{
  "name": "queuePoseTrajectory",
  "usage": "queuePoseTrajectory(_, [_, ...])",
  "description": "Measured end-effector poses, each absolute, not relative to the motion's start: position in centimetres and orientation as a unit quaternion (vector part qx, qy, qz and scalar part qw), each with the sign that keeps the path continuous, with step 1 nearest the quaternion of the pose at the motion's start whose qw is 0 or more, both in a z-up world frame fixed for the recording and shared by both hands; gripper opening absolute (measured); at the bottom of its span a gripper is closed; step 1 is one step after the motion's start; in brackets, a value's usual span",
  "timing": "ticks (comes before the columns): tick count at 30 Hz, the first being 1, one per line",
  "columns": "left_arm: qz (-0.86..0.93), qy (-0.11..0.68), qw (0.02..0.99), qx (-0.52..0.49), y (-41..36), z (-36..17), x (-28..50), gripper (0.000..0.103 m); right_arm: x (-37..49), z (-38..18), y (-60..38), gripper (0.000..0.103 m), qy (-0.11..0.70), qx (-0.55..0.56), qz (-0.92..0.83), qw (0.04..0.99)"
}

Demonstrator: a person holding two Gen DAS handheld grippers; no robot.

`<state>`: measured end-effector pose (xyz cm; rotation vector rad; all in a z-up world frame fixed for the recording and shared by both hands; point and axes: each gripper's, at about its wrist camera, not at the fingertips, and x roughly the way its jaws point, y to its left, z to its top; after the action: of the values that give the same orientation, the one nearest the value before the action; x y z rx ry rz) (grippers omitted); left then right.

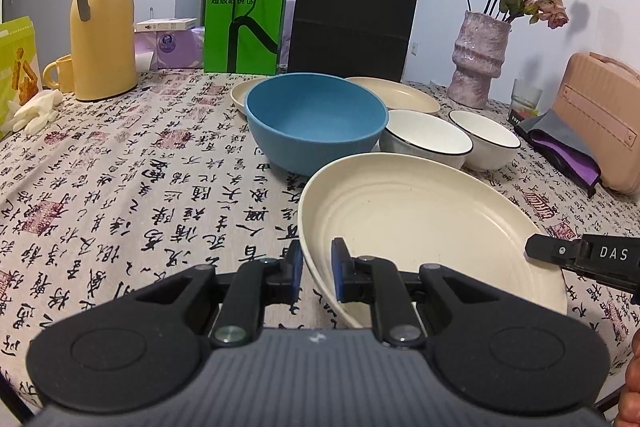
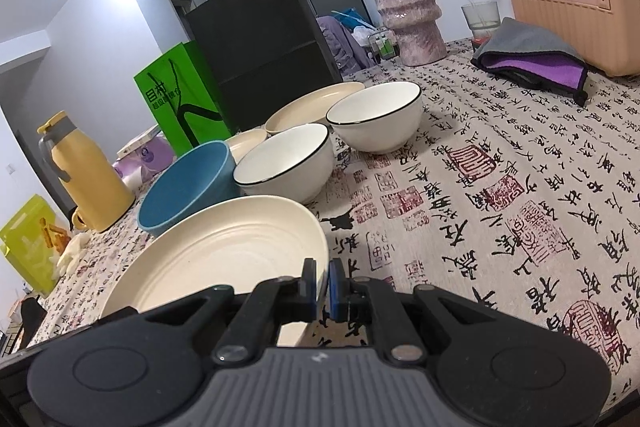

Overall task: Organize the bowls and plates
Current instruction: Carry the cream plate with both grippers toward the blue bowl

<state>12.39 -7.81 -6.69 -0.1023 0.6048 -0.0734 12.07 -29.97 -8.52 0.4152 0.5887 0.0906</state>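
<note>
Cream plate [image 1: 420,223] rim pinched by both hand-held grippers, right one [image 2: 321,287] clearest.

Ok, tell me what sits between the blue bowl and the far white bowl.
Another white bowl sits between the blue bowl and the far white bowl; both views show it.

The left gripper [image 1: 316,269] straddles the near rim of a tilted cream plate [image 1: 420,223], the right gripper [image 1: 538,251] at its right rim
</note>
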Motion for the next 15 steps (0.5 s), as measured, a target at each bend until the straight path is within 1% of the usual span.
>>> queuePoseTrajectory(15, [-0.037, 0.323, 0.944, -0.055, -7.6, -8.5, 13.6, 0.015, 13.2, -10.0, -29.4, 0.006, 0.304, 0.184, 0.036, 0.934])
